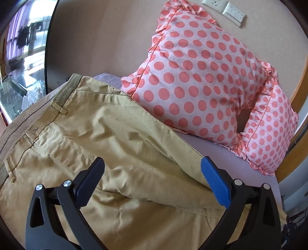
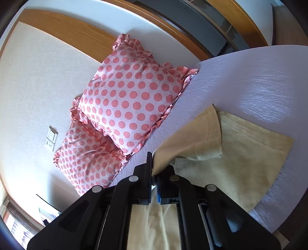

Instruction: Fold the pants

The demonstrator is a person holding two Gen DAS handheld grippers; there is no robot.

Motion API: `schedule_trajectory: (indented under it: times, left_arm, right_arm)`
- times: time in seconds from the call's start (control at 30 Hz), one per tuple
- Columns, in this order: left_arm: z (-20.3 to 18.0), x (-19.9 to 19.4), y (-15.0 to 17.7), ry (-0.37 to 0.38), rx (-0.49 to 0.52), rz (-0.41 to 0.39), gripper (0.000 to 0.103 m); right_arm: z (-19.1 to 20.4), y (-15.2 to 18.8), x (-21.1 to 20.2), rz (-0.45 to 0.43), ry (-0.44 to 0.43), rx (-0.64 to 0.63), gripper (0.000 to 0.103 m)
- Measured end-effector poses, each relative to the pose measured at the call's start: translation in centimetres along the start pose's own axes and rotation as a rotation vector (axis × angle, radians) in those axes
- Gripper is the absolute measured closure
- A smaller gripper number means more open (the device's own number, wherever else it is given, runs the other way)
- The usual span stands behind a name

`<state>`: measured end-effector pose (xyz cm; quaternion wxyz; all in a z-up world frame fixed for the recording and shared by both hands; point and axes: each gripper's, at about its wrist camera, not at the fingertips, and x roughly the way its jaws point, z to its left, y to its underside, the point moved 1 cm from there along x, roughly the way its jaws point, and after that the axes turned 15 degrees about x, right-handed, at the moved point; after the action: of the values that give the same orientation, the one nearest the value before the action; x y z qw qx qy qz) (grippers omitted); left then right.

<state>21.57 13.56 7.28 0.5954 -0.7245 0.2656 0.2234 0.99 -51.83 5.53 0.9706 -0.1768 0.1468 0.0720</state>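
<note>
Tan pants (image 1: 100,134) lie on a pale lilac bed sheet (image 1: 221,153), with the waistband and belt loops at the left of the left wrist view. My left gripper (image 1: 152,167) is open and hovers over the upper leg area of the pants, holding nothing. My right gripper (image 2: 153,169) is shut on an edge of a pant leg (image 2: 192,138) and holds it lifted, so the leg end folds over the other leg (image 2: 250,163) lying flat on the sheet (image 2: 250,80).
Two pink polka-dot pillows (image 1: 202,77) (image 2: 130,100) lean against the beige wall at the head of the bed. Wall sockets (image 1: 223,9) sit above them. A wooden frame (image 2: 67,32) runs along the wall. A window (image 1: 21,48) is at the left.
</note>
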Motion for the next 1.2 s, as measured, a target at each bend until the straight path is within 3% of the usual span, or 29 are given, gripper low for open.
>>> schedule_trajectory:
  times: [0.1,0.27,0.3,0.33,0.37,0.4,0.43,0.5,0.6,0.7,0.8,0.9,1.0,1.2]
  left_arm:
    - [0.7,4.1,-2.3,-0.005,-0.072,0.075,0.01]
    - [1.2,10.0,-5.7,-0.189,-0.067,0.188,0.014]
    - [1.6,10.9,-6.0,-0.217,-0.076,0.209,0.023]
    - [2.1,11.6,-6.1,-0.24,-0.09,0.237,0.044]
    - [2.7,12.0,-6.0,-0.24,-0.11,0.258,0.057]
    - [3.3,11.9,-5.7,-0.214,-0.14,0.263,0.078]
    - [3.6,11.4,-5.4,-0.186,-0.158,0.255,0.091]
    - [3.9,8.9,-4.8,-0.173,-0.144,0.225,0.095]
    - [3.5,2.1,-2.8,-0.124,-0.099,0.108,0.096]
    - [3.9,-5.6,2.2,-0.074,-0.08,0.017,0.095]
    - [5.5,-10.7,8.6,-0.057,-0.113,-0.002,0.095]
    - [6.4,-13.0,14.4,-0.055,-0.158,0.008,0.095]
    - [7.2,-13.3,17.7,-0.051,-0.189,0.034,0.094]
    - [7.6,-13.8,18.8,-0.024,-0.195,-0.001,0.09]
  right_arm:
    - [-0.1,0.1,-0.2,0.003,-0.015,-0.004,0.1]
    - [-0.6,0.4,-1.1,-0.008,-0.026,-0.022,0.1]
    - [-0.8,0.4,-1.3,-0.015,-0.023,-0.027,0.101]
    - [-0.9,0.3,-1.4,-0.02,-0.019,-0.032,0.101]
    - [-1.0,0.2,-1.4,-0.019,-0.02,-0.031,0.101]
    - [-1.1,0.0,-1.4,-0.019,-0.018,-0.03,0.101]
    - [-1.1,-0.1,-1.2,-0.019,-0.015,-0.035,0.101]
    - [-1.0,-0.3,-0.9,-0.03,-0.005,-0.052,0.101]
    - [-1.1,-0.5,-1.0,-0.044,-0.002,-0.052,0.101]
    - [-1.8,-0.7,-2.0,-0.072,0.008,-0.044,0.101]
    - [-2.8,-1.1,-3.1,-0.104,0.036,-0.025,0.101]
    - [-3.8,-1.4,-3.9,-0.122,0.062,-0.008,0.101]
    - [-4.2,-1.3,-4.3,-0.119,0.08,-0.007,0.101]
    - [-5.7,-1.0,-5.0,-0.114,0.13,0.028,0.101]
